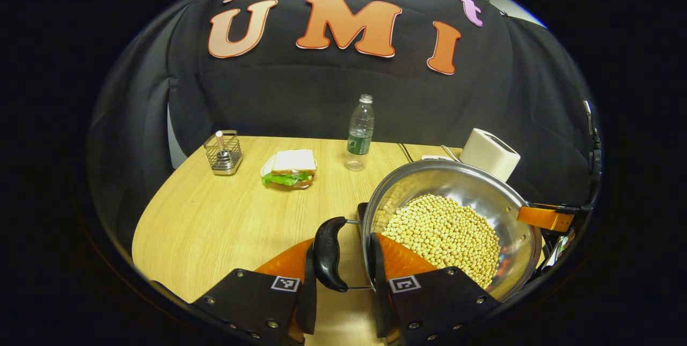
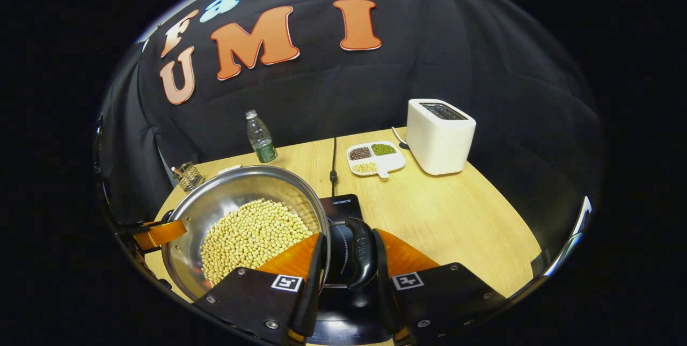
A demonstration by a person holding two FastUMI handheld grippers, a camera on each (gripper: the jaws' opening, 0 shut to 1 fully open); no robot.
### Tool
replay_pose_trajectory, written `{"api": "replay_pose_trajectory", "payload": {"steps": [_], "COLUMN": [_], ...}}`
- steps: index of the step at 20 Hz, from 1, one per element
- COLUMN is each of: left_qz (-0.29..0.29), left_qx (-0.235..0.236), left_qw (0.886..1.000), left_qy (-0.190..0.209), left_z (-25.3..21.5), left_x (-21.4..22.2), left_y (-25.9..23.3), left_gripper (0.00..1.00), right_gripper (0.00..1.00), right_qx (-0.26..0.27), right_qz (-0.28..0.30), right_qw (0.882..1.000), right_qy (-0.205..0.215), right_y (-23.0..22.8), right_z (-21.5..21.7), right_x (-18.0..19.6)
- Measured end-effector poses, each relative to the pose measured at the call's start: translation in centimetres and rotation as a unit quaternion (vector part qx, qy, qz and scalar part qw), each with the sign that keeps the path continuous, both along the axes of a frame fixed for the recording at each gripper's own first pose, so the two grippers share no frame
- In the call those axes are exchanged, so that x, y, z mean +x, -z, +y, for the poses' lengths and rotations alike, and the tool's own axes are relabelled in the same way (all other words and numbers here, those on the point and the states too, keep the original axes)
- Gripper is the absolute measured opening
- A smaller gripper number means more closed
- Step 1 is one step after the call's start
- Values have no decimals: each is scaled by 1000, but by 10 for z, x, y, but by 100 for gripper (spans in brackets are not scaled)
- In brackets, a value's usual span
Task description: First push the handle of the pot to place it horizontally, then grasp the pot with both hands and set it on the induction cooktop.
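A steel pot (image 1: 472, 185) filled with pale soybeans (image 1: 443, 233) is held between both grippers. My left gripper (image 1: 343, 260) is shut on the pot's black side handle (image 1: 328, 254), one finger outside the handle and the other inside the pot wall. My right gripper (image 2: 348, 249) is shut the same way on the opposite black handle (image 2: 358, 252). Each gripper also appears at the far rim in the other's view, the right gripper (image 1: 542, 218) and the left gripper (image 2: 158, 233). The black induction cooktop (image 2: 343, 206) lies under the pot; whether the pot touches it I cannot tell.
On the wooden table (image 1: 214, 217) stand a water bottle (image 1: 359, 131), a sandwich on a plate (image 1: 290, 169) and a wire caddy (image 1: 223, 153). A white toaster (image 2: 440, 134) and a divided tray of grains (image 2: 375, 158) sit at the back right, with a cable (image 2: 333, 169) running to the cooktop.
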State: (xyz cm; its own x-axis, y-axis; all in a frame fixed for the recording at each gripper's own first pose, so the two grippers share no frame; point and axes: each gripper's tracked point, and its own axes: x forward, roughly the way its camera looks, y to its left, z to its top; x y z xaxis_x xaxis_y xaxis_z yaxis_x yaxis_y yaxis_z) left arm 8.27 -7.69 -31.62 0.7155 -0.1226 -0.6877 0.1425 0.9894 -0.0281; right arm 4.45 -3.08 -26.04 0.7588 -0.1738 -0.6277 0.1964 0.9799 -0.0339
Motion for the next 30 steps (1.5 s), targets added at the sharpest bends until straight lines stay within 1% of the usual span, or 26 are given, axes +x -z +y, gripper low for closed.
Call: {"api": "replay_pose_trajectory", "payload": {"steps": [1, 2, 3, 4, 10, 11, 13, 15, 17, 19, 21, 23, 24, 28, 30], "left_qz": [2, 6, 9, 10, 23, 23, 24, 26, 31, 33, 32, 33, 33, 35, 24], "left_qx": [-1, -3, -3, -2, -3, -2, 0, 0, 0, -3, 3, 2, 2, -6, 0], "left_qw": [1000, 1000, 1000, 1000, 1000, 1000, 1000, 1000, 1000, 999, 999, 999, 999, 999, 999], "left_qy": [2, 4, 6, 7, 9, 9, 9, 7, 5, 1, 4, 4, 5, 10, 24], "left_z": [-5, -8, -12, -15, -25, -25, -26, -25, -25, -26, -25, -27, -26, -28, -28], "left_x": [0, 0, 0, 0, -1, -1, 0, -1, -3, -2, -2, -2, -1, -2, -2], "left_y": [4, 6, 10, 12, 25, 26, 27, 30, 34, 36, 35, 34, 34, 33, 26], "left_gripper": [45, 45, 45, 46, 45, 46, 45, 46, 45, 45, 45, 45, 45, 49, 56], "right_gripper": [47, 42, 47, 47, 47, 47, 46, 47, 47, 47, 47, 48, 51, 57, 61], "right_qx": [1, 1, 2, 3, 12, 11, 12, 10, 6, 9, 13, 17, 16, 9, 1], "right_qz": [1, 1, 3, 6, 15, 16, 18, 20, 20, 26, 25, 27, 26, 30, 19], "right_qw": [1000, 1000, 1000, 1000, 1000, 1000, 1000, 1000, 1000, 1000, 1000, 999, 999, 999, 1000], "right_qy": [2, 4, 6, 8, 13, 13, 12, 11, 10, 11, 13, 13, 11, 8, 19], "right_y": [1, 3, 5, 8, 18, 18, 22, 24, 26, 30, 33, 35, 36, 36, 25], "right_z": [-5, -9, -12, -15, -26, -27, -27, -26, -26, -26, -25, -26, -26, -25, -32], "right_x": [0, -1, -2, -2, -4, -4, -2, -2, -2, -4, -3, -5, -5, -8, -11]}}
